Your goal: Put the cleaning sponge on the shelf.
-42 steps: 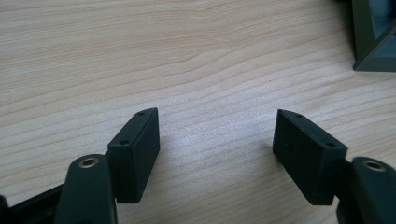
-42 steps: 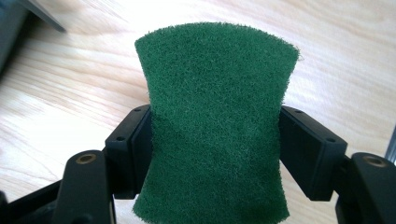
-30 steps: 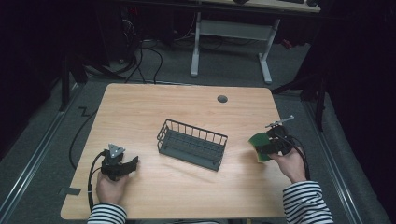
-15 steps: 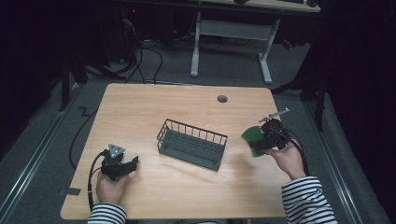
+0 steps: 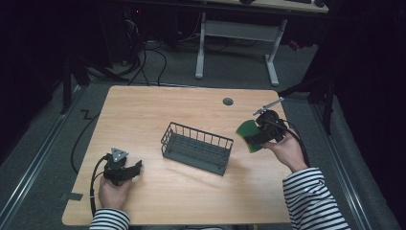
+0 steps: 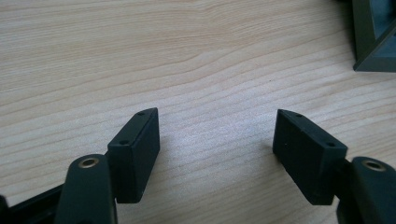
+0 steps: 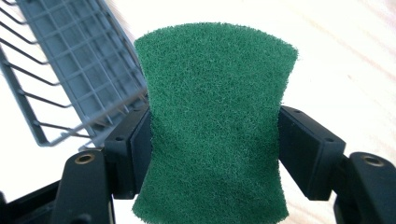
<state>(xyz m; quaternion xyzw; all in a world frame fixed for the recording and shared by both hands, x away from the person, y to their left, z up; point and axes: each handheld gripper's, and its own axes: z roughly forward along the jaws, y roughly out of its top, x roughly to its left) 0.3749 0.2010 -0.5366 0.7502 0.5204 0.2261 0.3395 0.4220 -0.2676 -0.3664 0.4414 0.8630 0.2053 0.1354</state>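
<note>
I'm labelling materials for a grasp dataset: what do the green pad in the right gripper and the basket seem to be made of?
The green pad looks like a fibrous, matte scouring material: its surface is fuzzy, and its sides pinch in where the right gripper squeezes it, so it is soft. The basket looks like thin wire with a grey, dull coating, probably coated metal; open gridwork shows through its walls.

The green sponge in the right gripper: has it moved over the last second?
Yes. The green sponge, clamped in the right gripper, has shifted left toward the wire basket, narrowing the gap to the basket's right end.
</note>
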